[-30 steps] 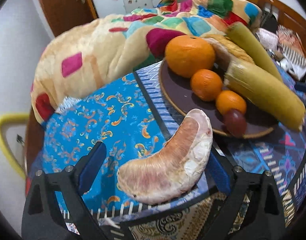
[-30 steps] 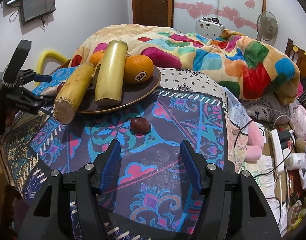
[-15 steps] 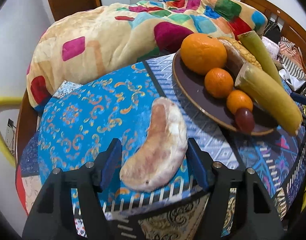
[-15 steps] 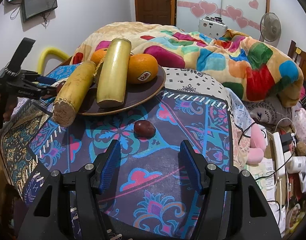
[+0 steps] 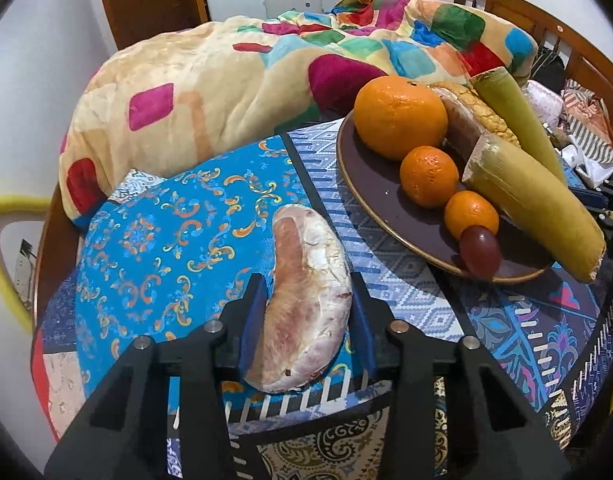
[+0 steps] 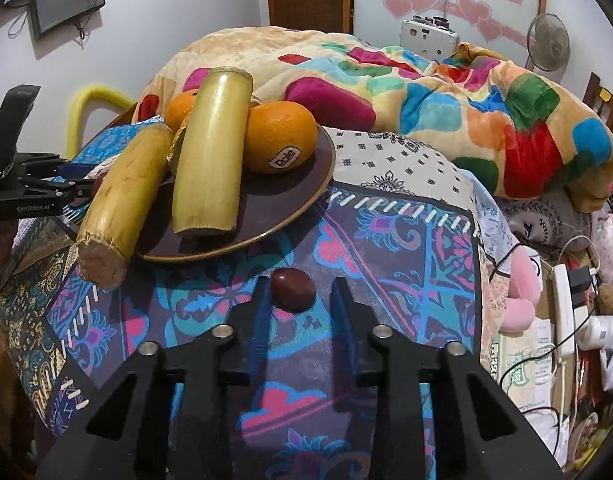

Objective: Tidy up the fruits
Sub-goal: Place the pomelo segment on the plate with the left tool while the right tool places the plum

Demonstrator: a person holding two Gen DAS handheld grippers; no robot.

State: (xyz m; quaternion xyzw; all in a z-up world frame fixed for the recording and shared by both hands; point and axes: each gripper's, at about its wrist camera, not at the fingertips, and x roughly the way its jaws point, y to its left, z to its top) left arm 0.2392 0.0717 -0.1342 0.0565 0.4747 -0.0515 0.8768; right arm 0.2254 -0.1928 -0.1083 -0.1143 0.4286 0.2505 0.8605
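A peeled pomelo segment point(image 5: 302, 304), pale pink and curved, lies on the blue patterned cloth. My left gripper point(image 5: 306, 296) is shut on its near end, both pads touching its sides. A brown plate point(image 5: 370, 200) to the right holds a large orange point(image 5: 398, 116), two small oranges, a dark red fruit point(image 5: 480, 250) and two sugarcane pieces point(image 5: 534, 208). In the right wrist view a loose dark red fruit point(image 6: 292, 290) lies on the cloth before the plate point(image 6: 306, 196). My right gripper point(image 6: 298, 292) straddles it, jaws narrowed but apart from it.
A colourful blanket point(image 5: 234, 80) is heaped behind the table. The table's edge runs close below both grippers. Cables, a power strip point(image 6: 564, 304) and clutter lie on the floor at the right. My left gripper shows in the right wrist view point(image 6: 34, 188) beyond the sugarcane.
My left gripper moved forward over the pomelo segment and closed on it. My right gripper advanced to the loose dark red fruit and narrowed its jaws around it.
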